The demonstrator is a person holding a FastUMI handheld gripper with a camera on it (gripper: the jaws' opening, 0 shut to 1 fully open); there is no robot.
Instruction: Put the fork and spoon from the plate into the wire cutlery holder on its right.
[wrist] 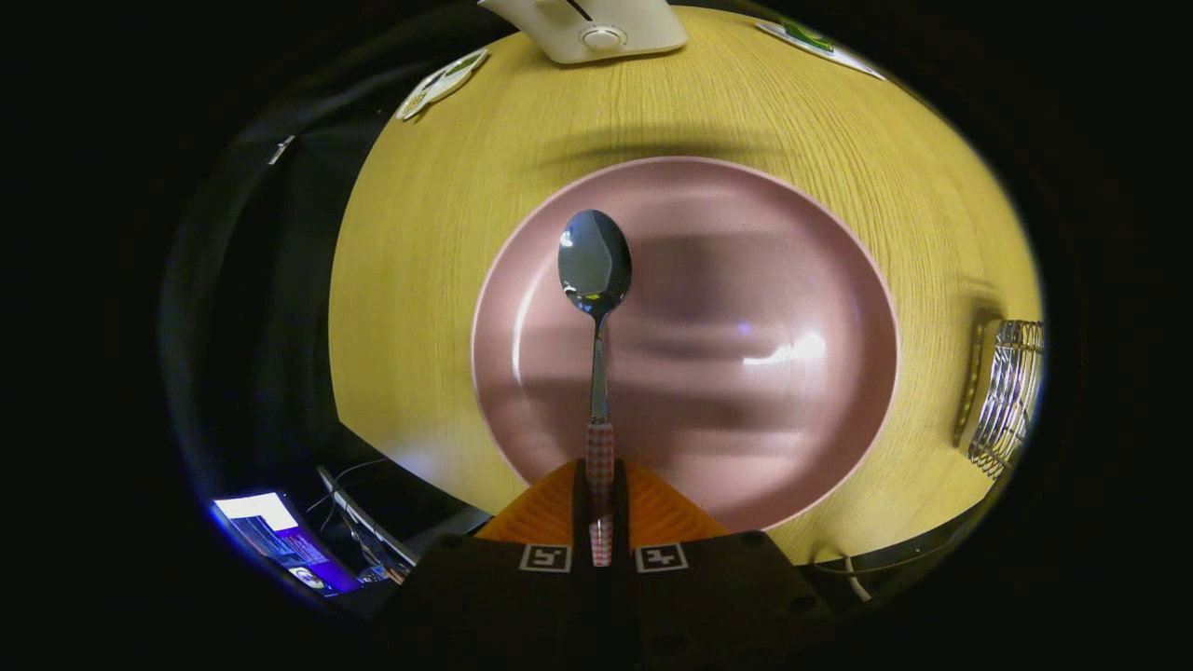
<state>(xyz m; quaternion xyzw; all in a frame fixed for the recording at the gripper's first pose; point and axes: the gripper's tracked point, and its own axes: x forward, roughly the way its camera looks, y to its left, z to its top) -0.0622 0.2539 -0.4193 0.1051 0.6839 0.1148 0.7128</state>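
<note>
Wooden table [438, 242]; jaws seemingly clamped on spoon [596, 317] handle above plate [746, 280].

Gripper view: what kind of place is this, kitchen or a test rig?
Likely a staged tabletop in a recording booth, not a kitchen: bare wooden table, one pink plate, a wire cutlery holder, and a lit screen with cables below the table edge. The gripper is shut on the spoon.
</note>
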